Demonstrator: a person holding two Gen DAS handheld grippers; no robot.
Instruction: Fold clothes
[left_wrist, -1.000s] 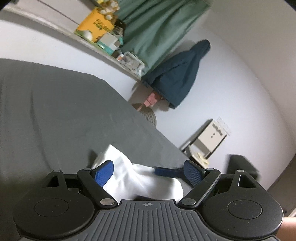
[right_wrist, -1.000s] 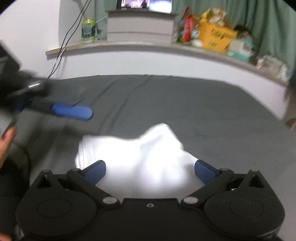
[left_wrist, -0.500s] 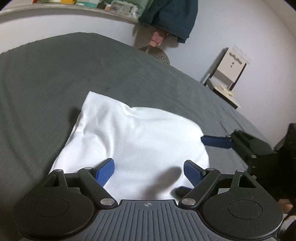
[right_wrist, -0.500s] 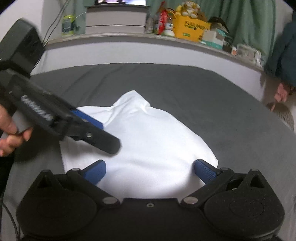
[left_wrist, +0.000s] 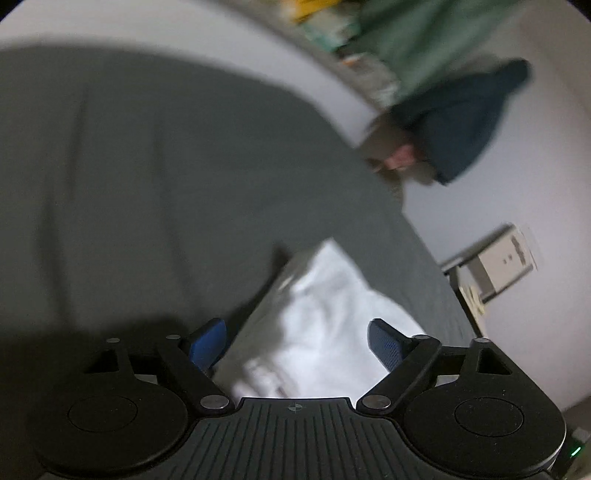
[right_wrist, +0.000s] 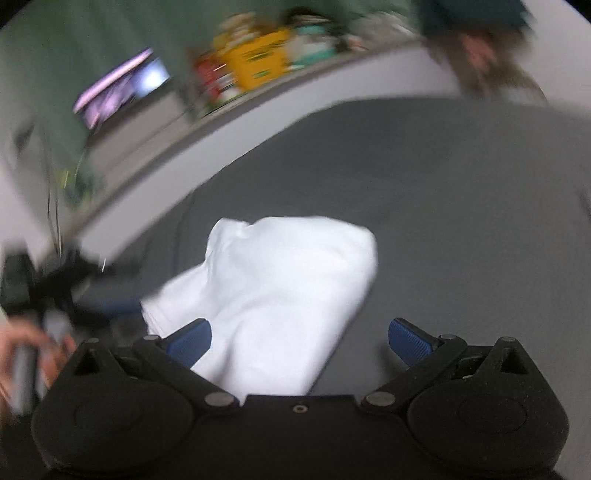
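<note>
A folded white garment (left_wrist: 321, 321) (right_wrist: 280, 288) lies on the dark grey bed sheet (left_wrist: 129, 184) (right_wrist: 461, 221). My left gripper (left_wrist: 297, 341) hovers over its near edge, jaws opening wide, with the cloth between the blue pads but not pinched. My right gripper (right_wrist: 299, 341) is open; its left pad overlaps the garment's near corner and its right pad is over bare sheet. In the right wrist view, the left gripper (right_wrist: 107, 295) shows as a dark blur at the left, held by a hand (right_wrist: 22, 347). Both views are smeared by motion.
A ledge behind the bed carries a yellow box (right_wrist: 262, 62), a monitor (right_wrist: 122, 85) and clutter. A green curtain (left_wrist: 424, 33) and a dark blue jacket (left_wrist: 465, 118) hang on the wall. A small white cabinet (left_wrist: 498, 262) stands beyond the bed's right edge.
Both views have rolled and turned blurry. The garment has shifted to the right between the left gripper's pads and leftward under the right gripper. The left jaws stand a little wider.
</note>
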